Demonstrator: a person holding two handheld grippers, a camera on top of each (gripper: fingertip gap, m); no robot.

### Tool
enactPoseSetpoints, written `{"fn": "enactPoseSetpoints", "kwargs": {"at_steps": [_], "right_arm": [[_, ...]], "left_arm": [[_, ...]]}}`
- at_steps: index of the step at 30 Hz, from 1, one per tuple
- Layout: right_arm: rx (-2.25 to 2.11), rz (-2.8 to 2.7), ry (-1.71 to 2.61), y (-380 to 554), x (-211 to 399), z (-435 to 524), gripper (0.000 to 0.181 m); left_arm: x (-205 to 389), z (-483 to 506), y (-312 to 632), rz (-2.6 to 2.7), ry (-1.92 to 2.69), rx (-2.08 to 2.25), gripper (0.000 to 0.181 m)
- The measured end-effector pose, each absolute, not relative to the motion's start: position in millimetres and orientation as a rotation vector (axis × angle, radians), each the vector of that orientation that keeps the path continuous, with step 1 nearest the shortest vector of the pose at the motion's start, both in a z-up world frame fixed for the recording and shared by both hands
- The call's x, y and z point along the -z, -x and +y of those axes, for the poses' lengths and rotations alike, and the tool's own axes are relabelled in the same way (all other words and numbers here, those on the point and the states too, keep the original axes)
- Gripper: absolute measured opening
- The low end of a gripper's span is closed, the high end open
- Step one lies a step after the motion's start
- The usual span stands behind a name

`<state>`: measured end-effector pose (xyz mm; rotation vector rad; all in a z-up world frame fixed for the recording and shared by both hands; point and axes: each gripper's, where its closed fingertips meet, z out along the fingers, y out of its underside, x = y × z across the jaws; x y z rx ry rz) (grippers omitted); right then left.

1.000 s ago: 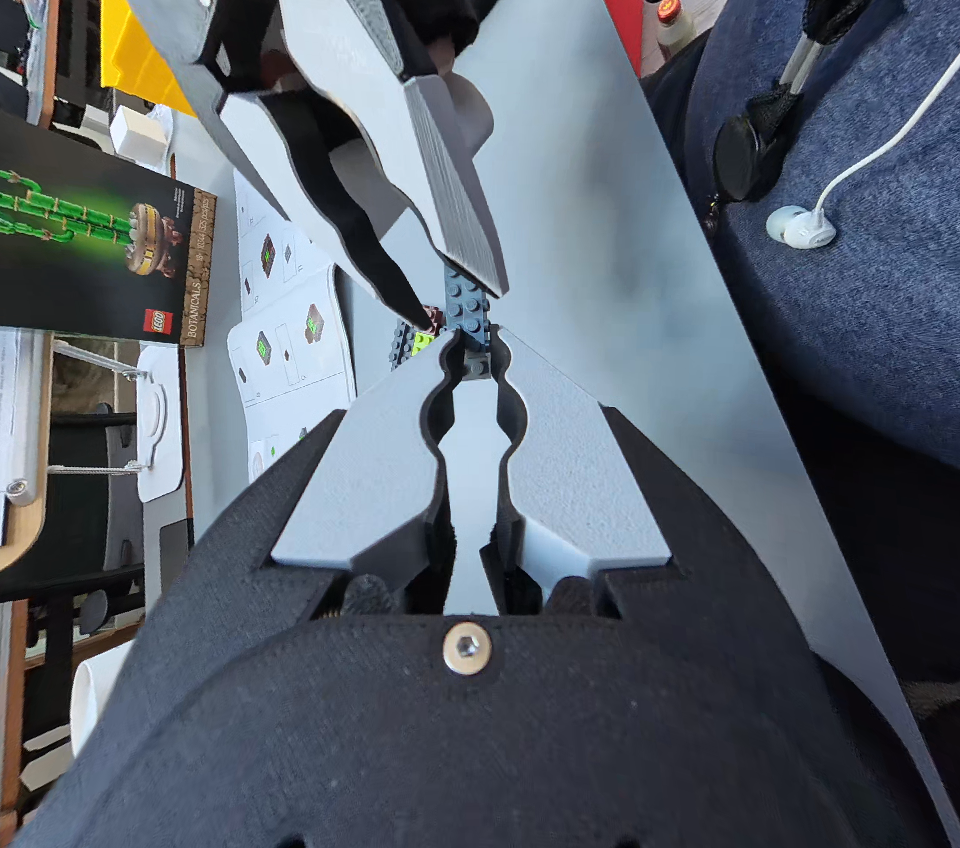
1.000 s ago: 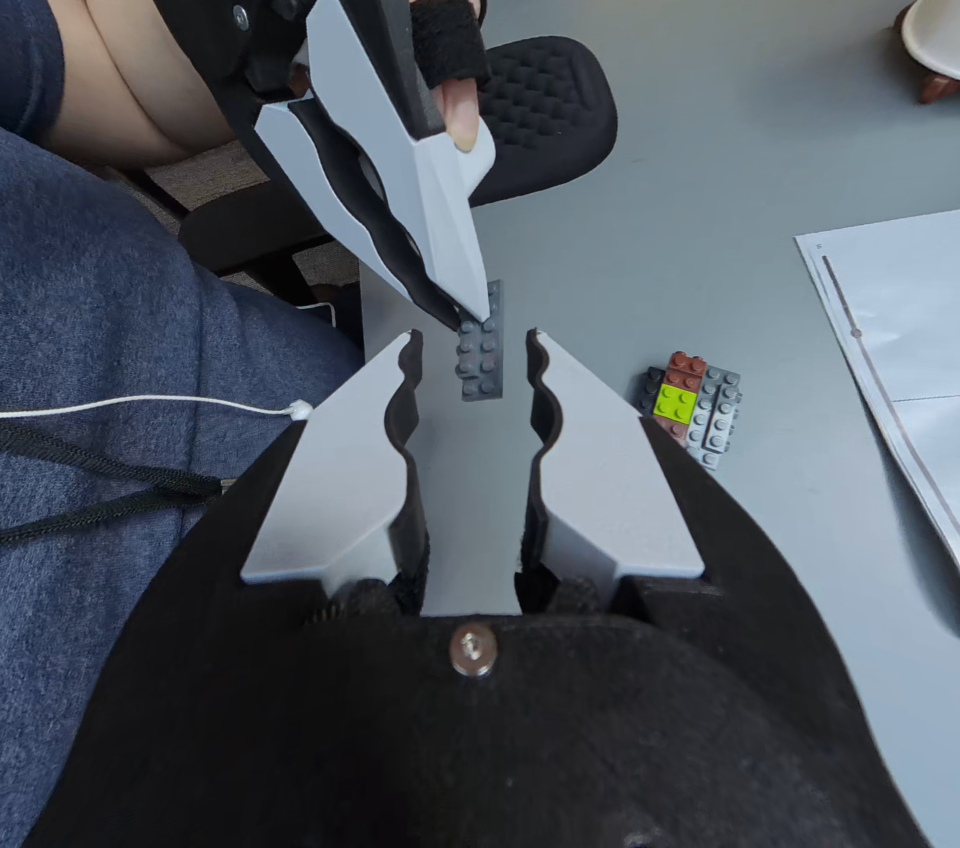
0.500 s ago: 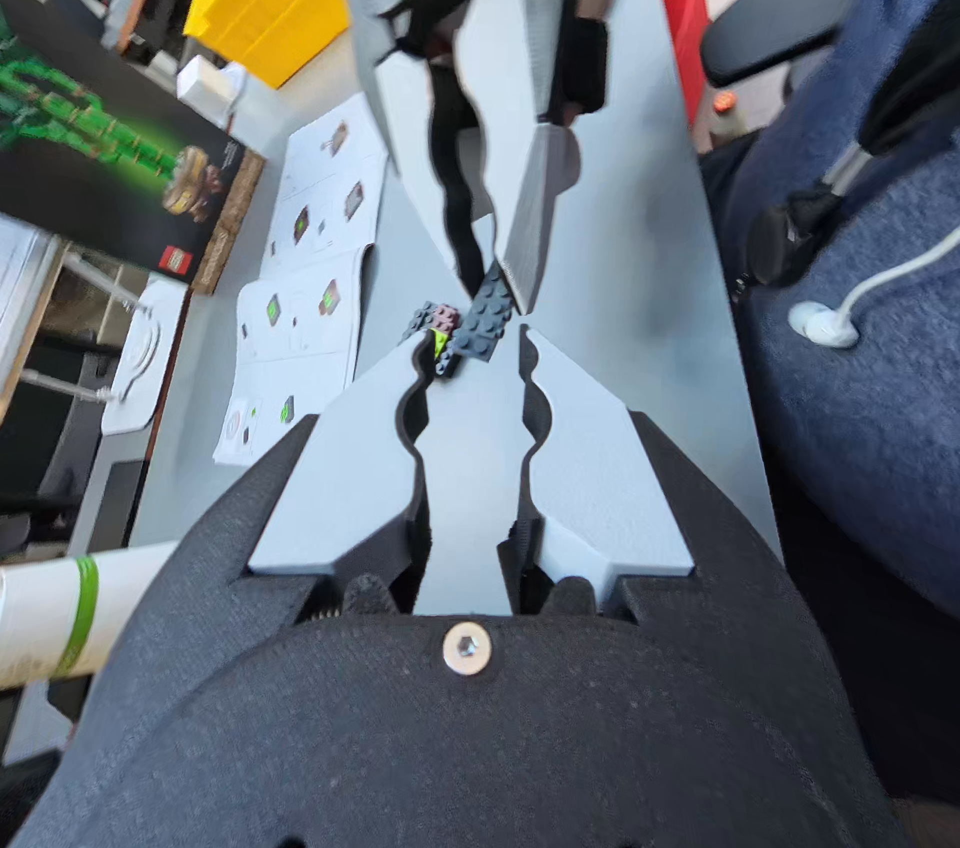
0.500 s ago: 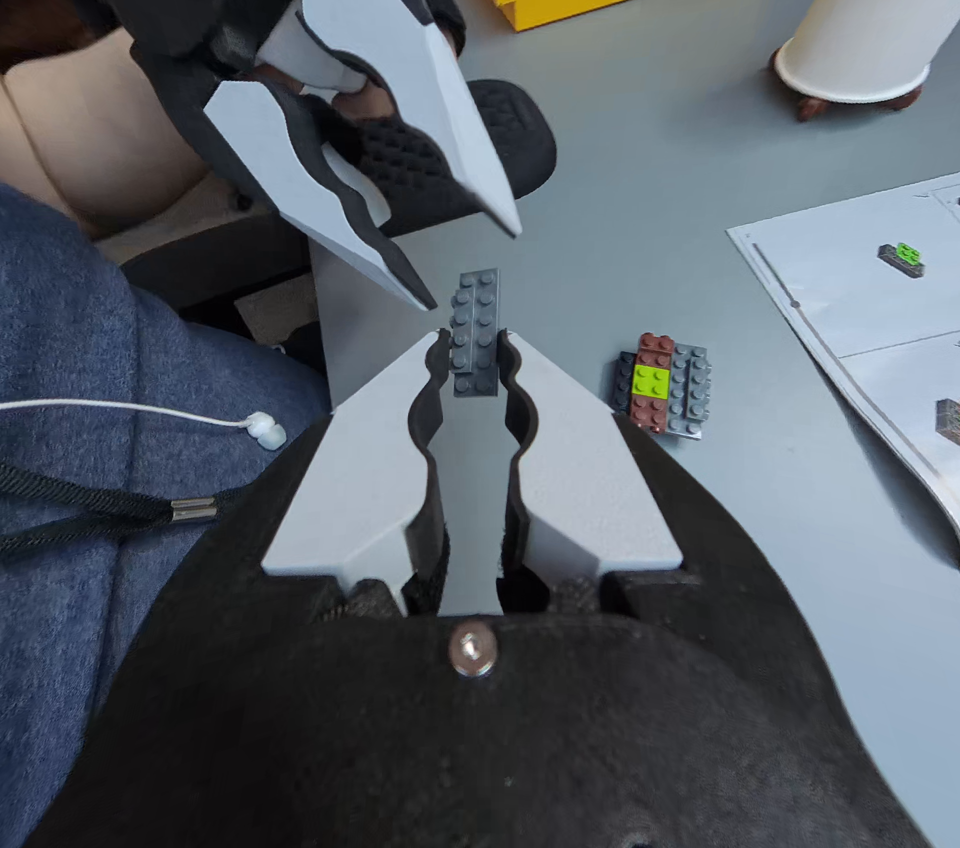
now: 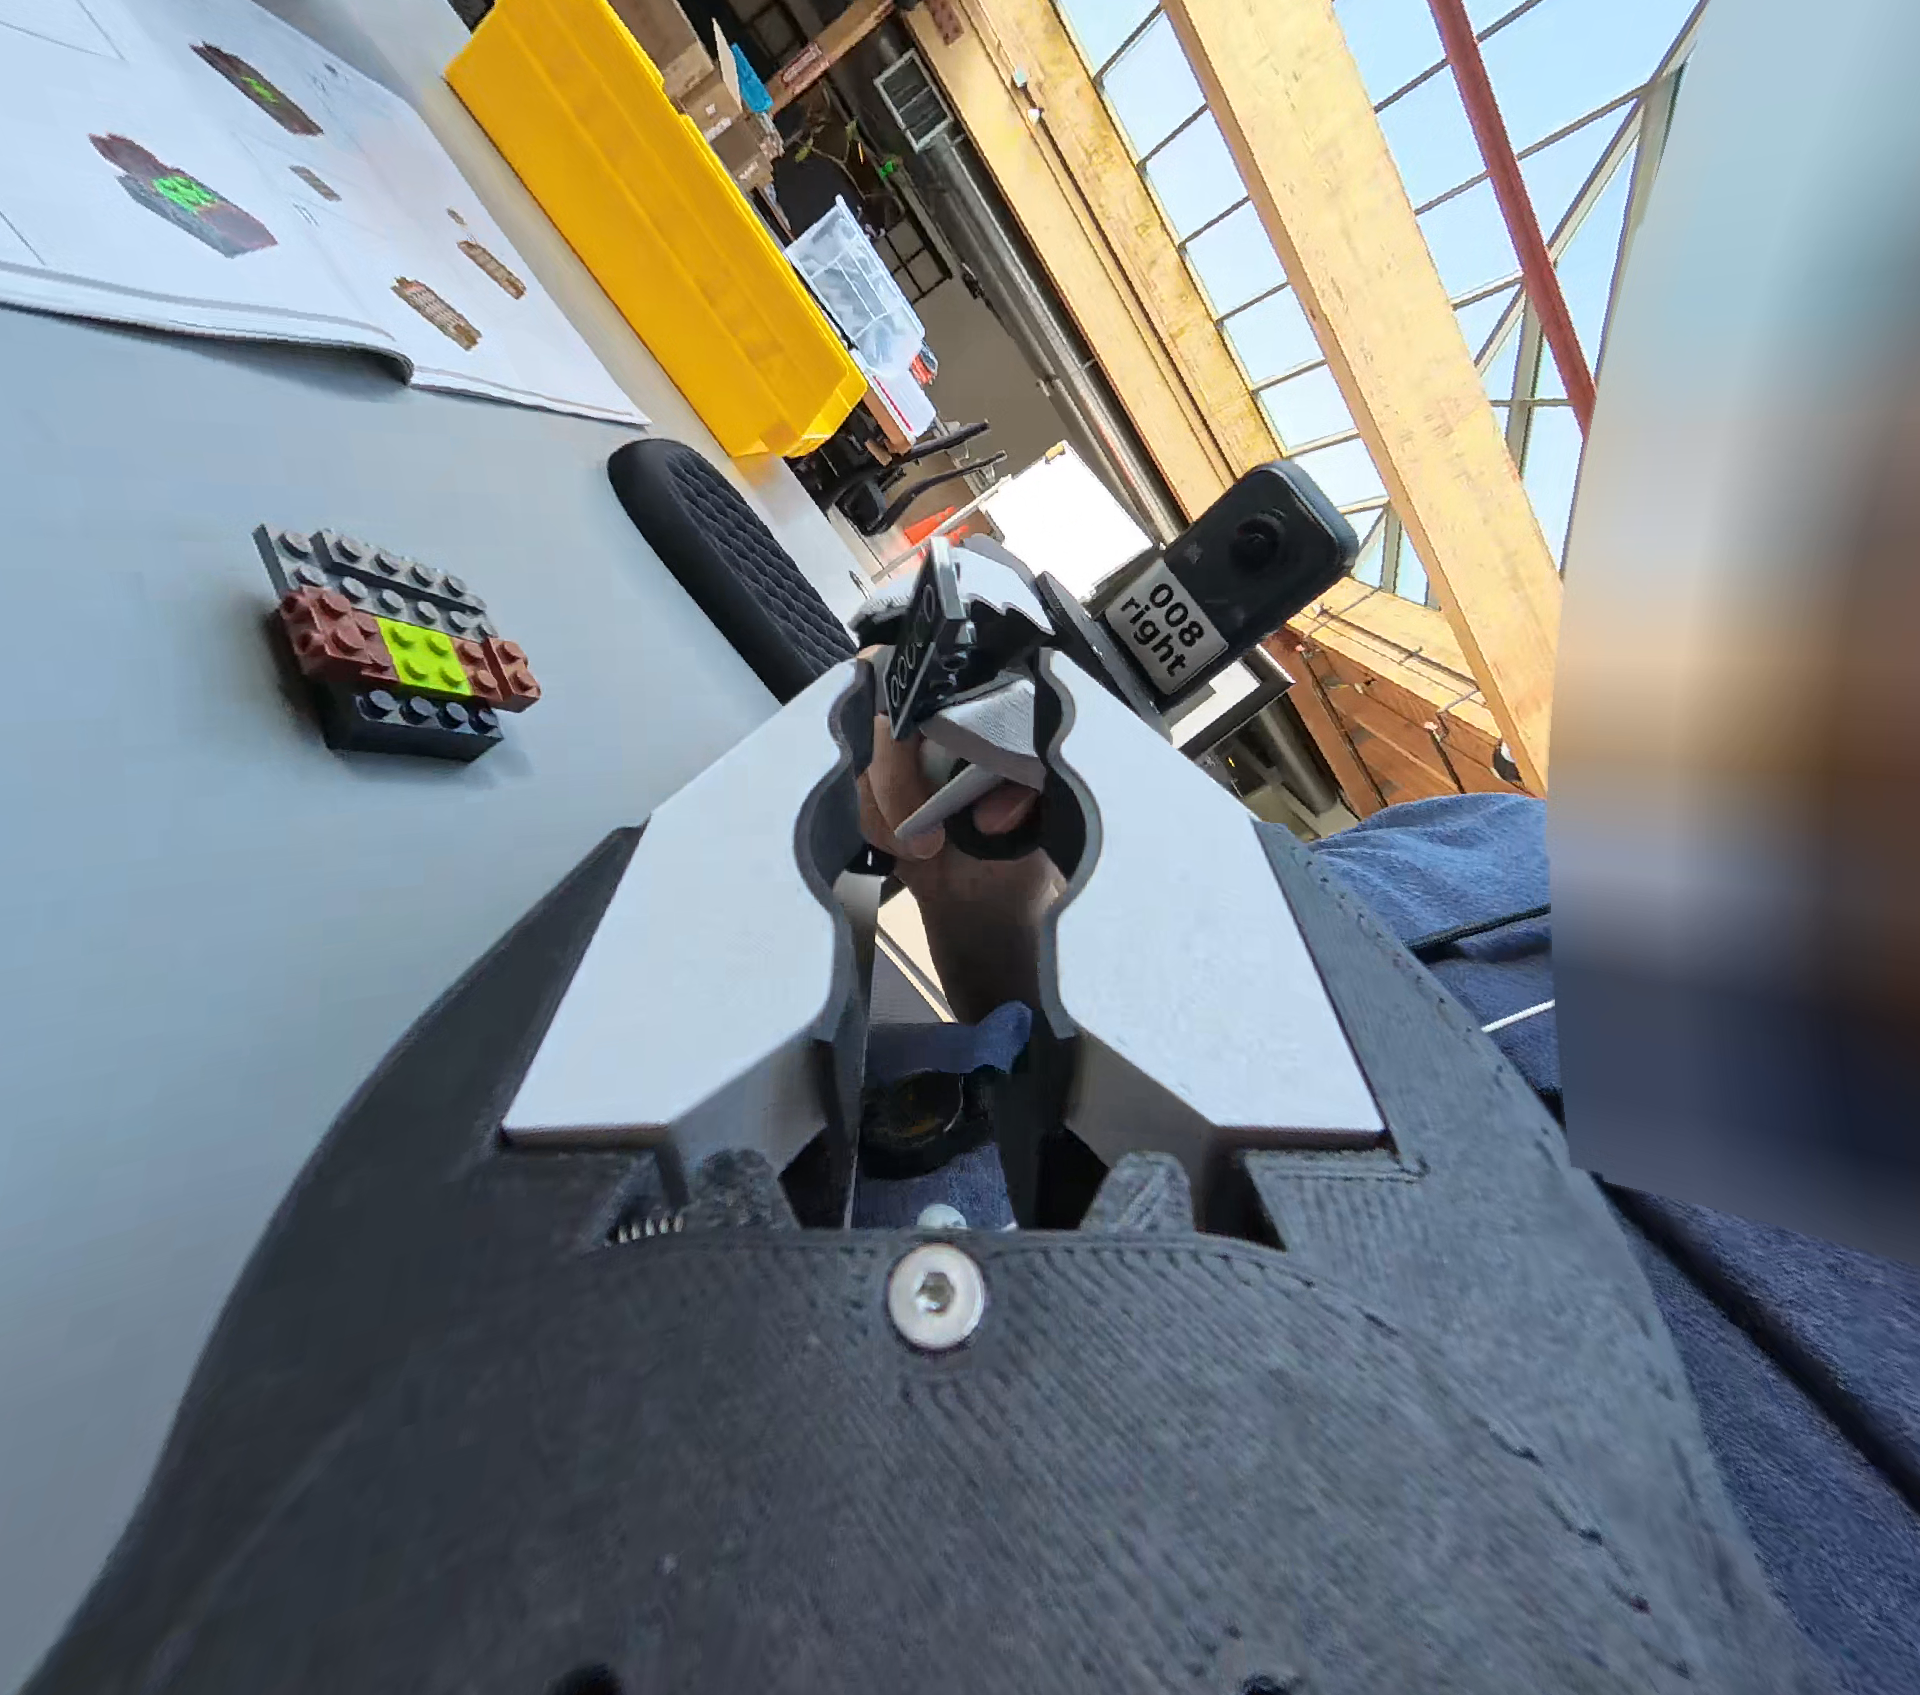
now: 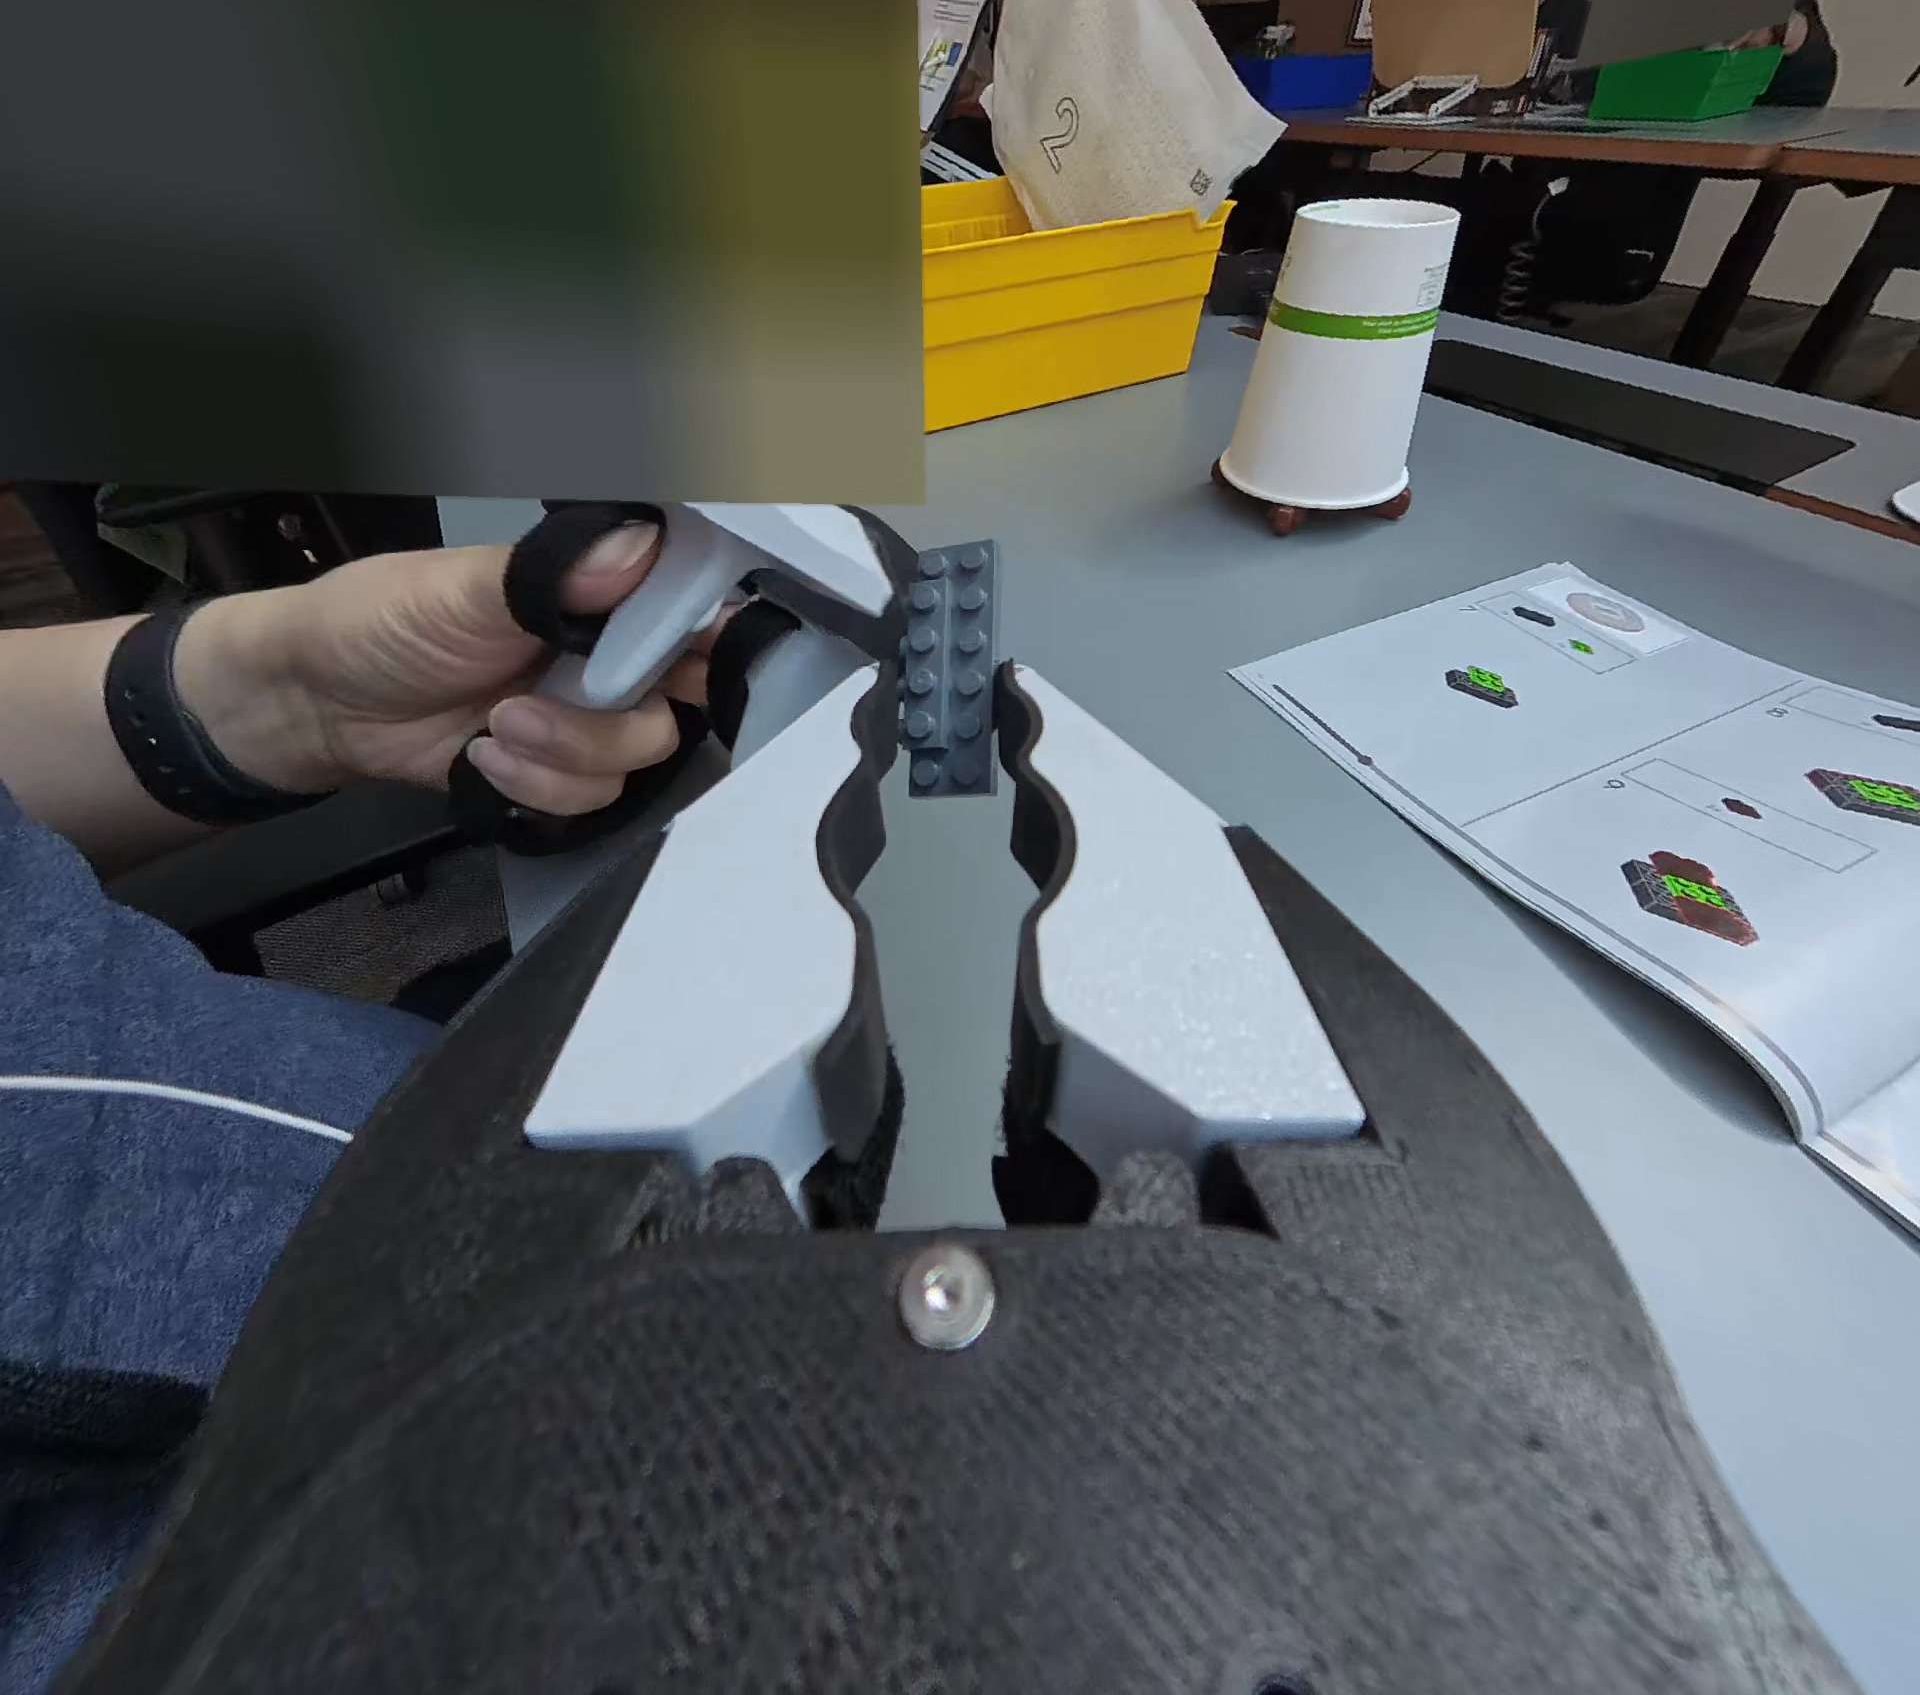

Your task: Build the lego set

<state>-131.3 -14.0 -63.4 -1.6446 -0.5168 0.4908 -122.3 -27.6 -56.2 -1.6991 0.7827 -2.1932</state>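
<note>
A dark grey 2x6 plate point(image 6: 951, 679) is clamped between the fingertips of my right gripper point(image 6: 943, 689) and held in the air above the grey table point(image 6: 1143, 658). In the left wrist view its underside point(image 5: 923, 650) shows just beyond my left gripper point(image 5: 956, 689), which is open and empty. One left finger point(image 6: 810, 549) lies close to the plate's left edge. A small build of dark grey, brown and lime pieces point(image 5: 400, 648) lies on the table to the left, seen only in the left wrist view.
An open instruction booklet point(image 6: 1662, 814) lies at the right. A yellow bin point(image 6: 1060, 305) holding a paper bag point(image 6: 1101, 45) stands at the back, with an upturned white cup point(image 6: 1330, 357) beside it. A black chair armrest point(image 5: 727, 565) sits at the table edge. My two grippers' fingertips are within a few centimetres of each other.
The plate went from my left gripper to my right one. The right jaws closed on it, the left jaws opened. Both grippers tilted up, away from the table.
</note>
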Motion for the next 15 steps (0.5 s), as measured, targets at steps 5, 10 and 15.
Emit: {"fn": "enactPoseSetpoints", "kwargs": {"at_steps": [5,10,15], "right_arm": [[-0.458,-0.490,1.640,125,67,-11,0.017],[-0.366,-0.501,1.619,122,65,-4,0.017],[-0.396,-0.733,1.595,133,69,-7,0.037]], "left_arm": [[60,-20,117,0.746,1.679,2.081,0.005],[61,-20,115,0.733,1.692,2.098,0.011],[63,-13,119,0.770,1.712,2.043,0.005]]}}
